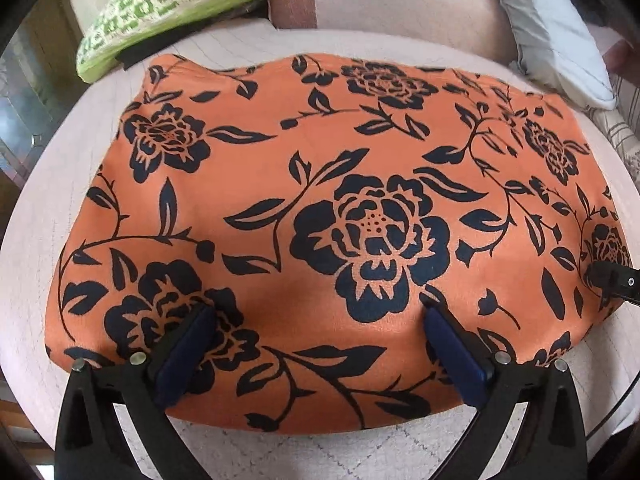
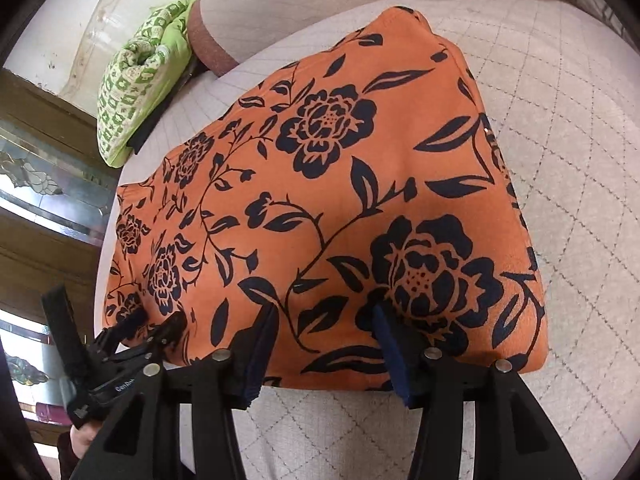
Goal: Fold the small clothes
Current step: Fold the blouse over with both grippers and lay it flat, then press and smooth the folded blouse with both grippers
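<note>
Orange floral cloth (image 1: 320, 216) lies flat on quilted bed (image 1: 60, 184), soft, limp, light. Left claw (image 1: 316, 340) wide open, right claw (image 2: 324, 340) part-open; both empty. Pinch 6 o'clock hem corners.

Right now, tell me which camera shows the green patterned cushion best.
The left wrist view: the green patterned cushion lies broadside beyond the orange floral garment, its print readable, though the frame's top crops it. The right wrist view shows the cushion smaller, at an angle, at the side.
</note>
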The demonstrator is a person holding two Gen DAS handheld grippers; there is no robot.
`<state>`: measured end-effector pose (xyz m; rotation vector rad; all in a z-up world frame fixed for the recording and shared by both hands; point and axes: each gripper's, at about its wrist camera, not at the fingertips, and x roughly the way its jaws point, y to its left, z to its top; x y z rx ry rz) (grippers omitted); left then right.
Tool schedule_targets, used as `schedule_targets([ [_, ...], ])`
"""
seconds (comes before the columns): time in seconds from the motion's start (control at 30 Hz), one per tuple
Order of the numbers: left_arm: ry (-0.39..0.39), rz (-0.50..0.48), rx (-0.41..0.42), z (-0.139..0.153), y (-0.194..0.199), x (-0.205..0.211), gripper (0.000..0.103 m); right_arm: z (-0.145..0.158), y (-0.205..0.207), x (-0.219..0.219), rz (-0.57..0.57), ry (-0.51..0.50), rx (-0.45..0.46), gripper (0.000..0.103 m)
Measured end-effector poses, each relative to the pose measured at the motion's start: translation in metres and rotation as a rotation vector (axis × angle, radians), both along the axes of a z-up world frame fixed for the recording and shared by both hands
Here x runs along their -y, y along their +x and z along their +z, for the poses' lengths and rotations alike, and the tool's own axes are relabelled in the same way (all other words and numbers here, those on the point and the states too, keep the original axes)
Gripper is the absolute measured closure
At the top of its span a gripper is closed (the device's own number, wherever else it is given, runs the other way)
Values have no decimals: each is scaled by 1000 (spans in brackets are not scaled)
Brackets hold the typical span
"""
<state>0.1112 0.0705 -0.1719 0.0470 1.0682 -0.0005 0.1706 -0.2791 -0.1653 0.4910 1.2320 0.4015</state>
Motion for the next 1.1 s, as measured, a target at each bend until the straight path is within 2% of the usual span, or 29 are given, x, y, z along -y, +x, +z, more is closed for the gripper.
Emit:
schedule_targets([
  [0.27, 13, -2, 81, 0, -27, 2, 0, 2, 0, -9, 40, -21, 15, 41],
  [0.4, 37, -2, 194, -7, -39, 7, 0, 1, 0, -8, 44, -13, 16, 41],
  [0.57, 28, -2, 206, -8, -46, 8, 0, 1, 1, -6, 55, -2, 17, 41],
  [0.7, -8, -15, 214, -8, -51, 2, 0, 0, 0, -6, 62, 1, 22, 41],
  [0.8, 11, -19, 214, -8, -52, 4, 0, 0, 0, -8, 63, -1, 21, 40],
  [0.93, 79, -14, 230, -6, -54, 13, 0, 1, 1, -12, 77, -13, 24, 34],
  [1.03, 32, -12, 217, -7, -53, 6, 0, 2, 1, -15, 86, -23, 28, 32],
  [1.1, 31, -14, 217, -7, -53, 6, 0, 2, 2, -16, 92, -23, 27, 31],
])
